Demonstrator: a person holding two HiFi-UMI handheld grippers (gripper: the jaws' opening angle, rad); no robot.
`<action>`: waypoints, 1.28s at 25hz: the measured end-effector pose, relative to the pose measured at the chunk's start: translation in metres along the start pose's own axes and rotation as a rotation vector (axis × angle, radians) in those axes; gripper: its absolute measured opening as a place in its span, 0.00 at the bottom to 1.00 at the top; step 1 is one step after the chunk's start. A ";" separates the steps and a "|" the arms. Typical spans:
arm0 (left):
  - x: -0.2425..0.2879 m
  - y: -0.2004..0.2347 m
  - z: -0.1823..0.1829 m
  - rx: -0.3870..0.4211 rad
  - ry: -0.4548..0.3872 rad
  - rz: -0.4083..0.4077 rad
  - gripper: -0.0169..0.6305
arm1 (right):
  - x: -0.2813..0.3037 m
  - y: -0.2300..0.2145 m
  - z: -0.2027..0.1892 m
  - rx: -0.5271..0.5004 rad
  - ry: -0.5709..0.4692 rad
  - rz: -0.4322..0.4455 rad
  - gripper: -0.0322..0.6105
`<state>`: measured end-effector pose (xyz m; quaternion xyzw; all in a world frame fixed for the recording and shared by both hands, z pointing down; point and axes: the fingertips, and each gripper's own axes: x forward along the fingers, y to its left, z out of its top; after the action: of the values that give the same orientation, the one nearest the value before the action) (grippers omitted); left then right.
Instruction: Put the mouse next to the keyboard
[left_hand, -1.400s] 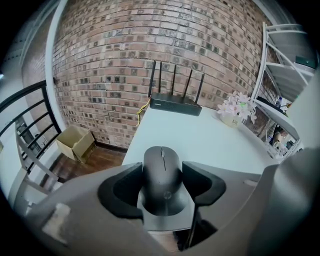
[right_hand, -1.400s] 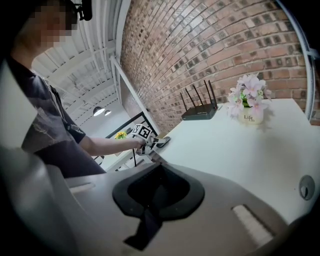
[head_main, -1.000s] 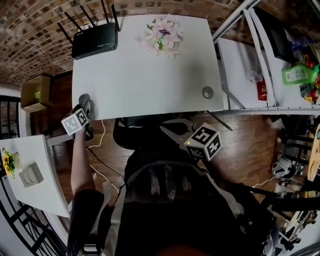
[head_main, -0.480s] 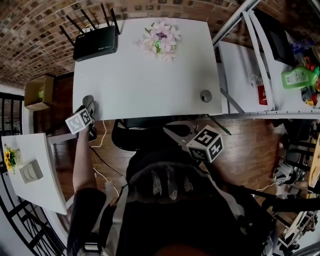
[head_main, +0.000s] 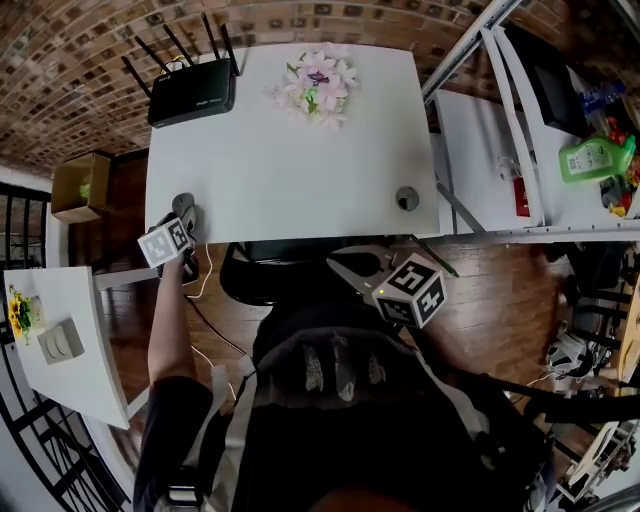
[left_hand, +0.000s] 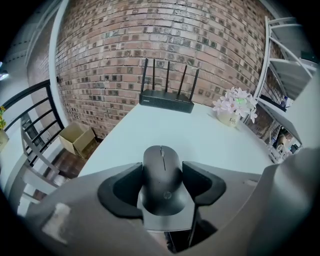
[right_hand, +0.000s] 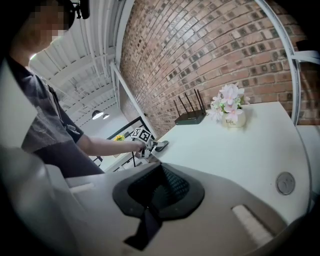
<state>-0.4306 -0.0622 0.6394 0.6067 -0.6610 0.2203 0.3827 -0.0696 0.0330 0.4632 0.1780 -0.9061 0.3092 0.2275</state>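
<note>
Left gripper (left_hand: 161, 186) clamps mouse (left_hand: 161, 167) at table (head_main: 290, 160) edge; right gripper (right_hand: 159, 192) closed, empty; no keyboard visible, placement pending

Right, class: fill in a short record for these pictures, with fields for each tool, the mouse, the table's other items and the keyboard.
left tool: shut on the mouse, at the table's left edge
right tool: shut, nothing between its jaws, held off the table near the person's body
mouse: black, gripped by its sides, front end toward the router
table: white; router at the far left corner, flowers at the far edge, round disc near the front right corner
keyboard: not in view
</note>
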 end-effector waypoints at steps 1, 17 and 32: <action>0.000 -0.002 0.000 -0.002 -0.001 -0.001 0.43 | -0.001 -0.001 0.000 0.002 -0.001 -0.001 0.06; 0.005 -0.035 -0.004 -0.010 0.008 -0.004 0.43 | -0.016 -0.009 -0.006 0.010 -0.008 0.010 0.06; 0.009 -0.060 -0.007 -0.020 0.017 0.003 0.43 | -0.036 -0.023 -0.016 0.027 -0.016 0.034 0.06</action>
<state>-0.3702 -0.0721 0.6403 0.5998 -0.6608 0.2197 0.3941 -0.0242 0.0329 0.4672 0.1679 -0.9066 0.3236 0.2127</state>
